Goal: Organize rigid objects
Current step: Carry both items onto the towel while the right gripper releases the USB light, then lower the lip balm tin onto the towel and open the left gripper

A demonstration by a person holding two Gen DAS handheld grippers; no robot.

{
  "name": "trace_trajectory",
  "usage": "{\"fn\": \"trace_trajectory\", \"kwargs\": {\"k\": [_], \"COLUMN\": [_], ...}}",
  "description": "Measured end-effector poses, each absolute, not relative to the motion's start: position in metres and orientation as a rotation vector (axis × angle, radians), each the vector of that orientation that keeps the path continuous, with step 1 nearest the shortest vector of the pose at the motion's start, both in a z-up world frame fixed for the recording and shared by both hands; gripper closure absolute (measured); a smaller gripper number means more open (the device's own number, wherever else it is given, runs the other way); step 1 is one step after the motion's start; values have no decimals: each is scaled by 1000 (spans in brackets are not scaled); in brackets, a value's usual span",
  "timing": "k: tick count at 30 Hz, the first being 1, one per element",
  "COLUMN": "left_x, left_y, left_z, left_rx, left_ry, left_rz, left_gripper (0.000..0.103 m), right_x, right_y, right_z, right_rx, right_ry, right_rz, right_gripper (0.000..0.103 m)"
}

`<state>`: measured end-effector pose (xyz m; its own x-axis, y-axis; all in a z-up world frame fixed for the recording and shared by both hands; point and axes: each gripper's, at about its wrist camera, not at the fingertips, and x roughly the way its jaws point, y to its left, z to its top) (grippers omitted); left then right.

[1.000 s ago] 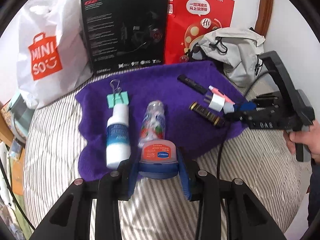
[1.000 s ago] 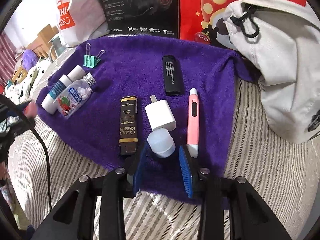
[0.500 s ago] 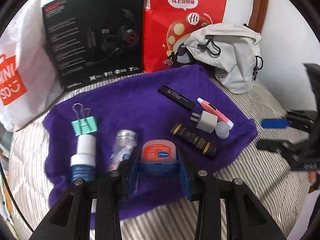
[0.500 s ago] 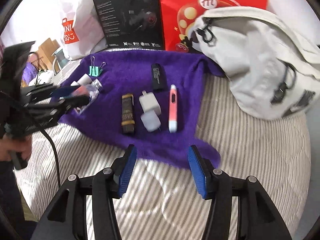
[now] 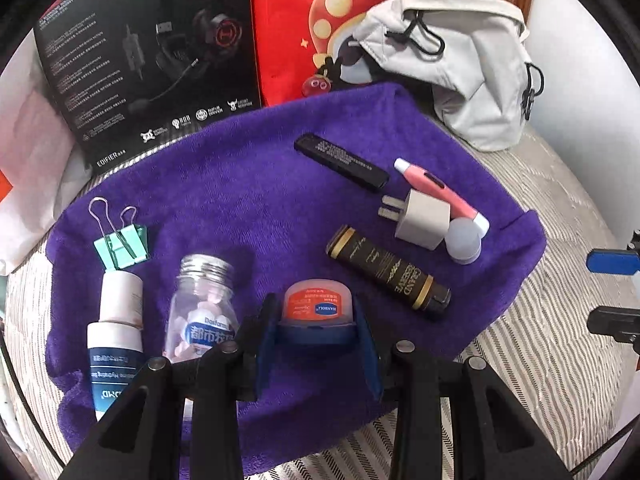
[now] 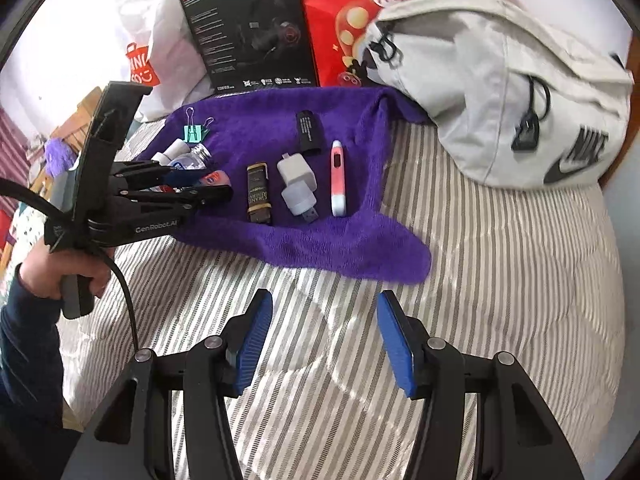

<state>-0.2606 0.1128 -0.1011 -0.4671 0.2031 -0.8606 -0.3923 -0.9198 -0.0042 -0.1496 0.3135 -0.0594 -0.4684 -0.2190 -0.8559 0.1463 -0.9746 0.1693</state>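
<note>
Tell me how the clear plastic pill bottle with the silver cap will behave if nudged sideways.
The clear plastic pill bottle lies on its side on the purple towel, so it would probably roll, though the pile may slow it. It looks partly filled, so likely light.

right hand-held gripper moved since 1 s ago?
Yes. The right hand-held gripper has pulled back off the purple towel, away from the white charger, and is now open over the striped bedding.

Purple towel (image 5: 248,200), grey-striped bedding (image 6: 500,280), pink pen (image 5: 440,188), blue-padded tongs (image 6: 324,340).
</note>
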Motion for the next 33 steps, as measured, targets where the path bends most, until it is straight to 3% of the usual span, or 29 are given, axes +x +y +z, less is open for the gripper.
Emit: {"fn": "trace_trajectory", "kwargs": {"k": [15, 18, 22, 24, 28, 32, 33], "left_x": [-264, -262, -260, -257, -245, -223, -217], "left_y": [107, 105, 101, 99, 97, 97, 97], "left_z": [-106, -106, -106, -104, -95, -77, -73], "left_rx": [-1387, -1391, -1406, -1404, -1370, -1308, -1295], "left_ry": [264, 241, 197, 160, 163, 146, 140], "left_rz": [2407, 2415, 2427, 2409, 2424, 2418, 2415], "left_gripper": [67, 66, 64, 50, 46, 22, 21], "right_x": [-120, -115, -106, -101, -90, -81, -80], "right_y": [324, 323, 322, 321, 316, 308, 306], "right_z": [-53, -46, -40, -38, -34, -33, -32], "right_rx": [1484, 1463, 1453, 1457, 1454, 1462, 1457], "right_ry": [-228, -226, -245, -248, -243, -223, -225], "right_rz": [-2554, -2588, -2619, -2624, -2633, -2636, -2638], "right_gripper": [49, 41, 41, 40, 40, 39, 39]}}
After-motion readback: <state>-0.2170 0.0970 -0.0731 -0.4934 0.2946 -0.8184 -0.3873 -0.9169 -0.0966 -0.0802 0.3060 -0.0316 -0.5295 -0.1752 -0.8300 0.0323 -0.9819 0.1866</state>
